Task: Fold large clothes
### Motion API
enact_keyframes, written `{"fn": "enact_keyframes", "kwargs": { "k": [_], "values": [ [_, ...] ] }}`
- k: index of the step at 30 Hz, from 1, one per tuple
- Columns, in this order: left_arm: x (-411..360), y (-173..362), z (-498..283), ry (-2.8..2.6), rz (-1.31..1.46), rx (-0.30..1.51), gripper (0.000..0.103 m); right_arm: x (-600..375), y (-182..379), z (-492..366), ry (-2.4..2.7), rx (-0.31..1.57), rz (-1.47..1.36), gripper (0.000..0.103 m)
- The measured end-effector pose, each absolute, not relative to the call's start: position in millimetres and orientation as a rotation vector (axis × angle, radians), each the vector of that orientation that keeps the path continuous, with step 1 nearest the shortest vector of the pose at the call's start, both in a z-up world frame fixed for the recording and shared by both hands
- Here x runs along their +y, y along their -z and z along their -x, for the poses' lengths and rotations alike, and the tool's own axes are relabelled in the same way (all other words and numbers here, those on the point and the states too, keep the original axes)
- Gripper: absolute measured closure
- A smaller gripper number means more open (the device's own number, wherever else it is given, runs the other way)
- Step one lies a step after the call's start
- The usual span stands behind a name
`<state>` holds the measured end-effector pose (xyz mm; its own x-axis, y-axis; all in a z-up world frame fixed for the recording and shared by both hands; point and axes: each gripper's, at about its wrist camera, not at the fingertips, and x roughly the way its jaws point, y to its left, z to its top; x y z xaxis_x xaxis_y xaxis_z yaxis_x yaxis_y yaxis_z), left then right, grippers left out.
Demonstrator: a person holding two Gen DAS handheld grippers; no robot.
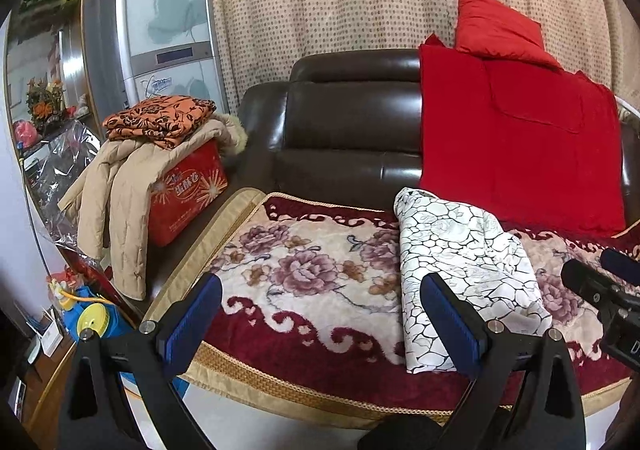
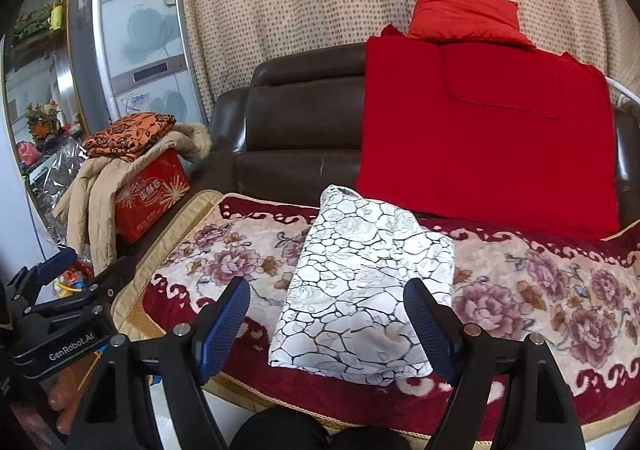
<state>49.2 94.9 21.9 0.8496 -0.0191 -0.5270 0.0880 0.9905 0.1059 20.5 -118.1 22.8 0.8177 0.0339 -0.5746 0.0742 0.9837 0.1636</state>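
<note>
Grippers first, nearest the lens: left gripper (image 1: 320, 310) hovering with blue pads spread wide and pinching nothing; right gripper (image 2: 326, 314) likewise spread, gripping nothing, framing the near end of the bundle without visibly touching it. Lying just beyond, on the floral blanket (image 2: 540, 290) covering the sofa seat: white crackle-patterned garment (image 2: 360, 290), already gathered into a compact rectangular bundle, edges fairly even, near corner a little puffed. Judging from that, folding of this piece looking finished or nearly so, with perhaps only a final pressing or setting aside remaining. Further back, leaning against the brown leather sofa (image 2: 304, 122): red cloth (image 2: 488, 138) spread flat, red cushion (image 2: 460, 10) above it. Off to the left, beige padded coat (image 1: 120, 202) hanging unfolded over a red box (image 1: 188, 194), seemingly awaiting folding, with an orange patterned cloth (image 1: 160, 118) sitting folded on top.
</note>
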Motion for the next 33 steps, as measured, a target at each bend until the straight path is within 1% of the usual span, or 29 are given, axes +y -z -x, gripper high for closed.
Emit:
{"fn": "enact_keyframes", "kwargs": {
  "k": [13,24,33],
  "values": [
    [70,-3,-62,0.084,-0.152,0.603,0.004,-138,-4,-30,0.053,0.663,-0.193,0.021],
    [57,5,-73,0.090,-0.176,0.629,0.004,-152,13,-41,0.062,0.695,-0.223,0.021],
    [51,9,-79,0.093,-0.185,0.641,0.004,-158,17,-45,0.061,0.699,-0.236,0.021]
  ]
}}
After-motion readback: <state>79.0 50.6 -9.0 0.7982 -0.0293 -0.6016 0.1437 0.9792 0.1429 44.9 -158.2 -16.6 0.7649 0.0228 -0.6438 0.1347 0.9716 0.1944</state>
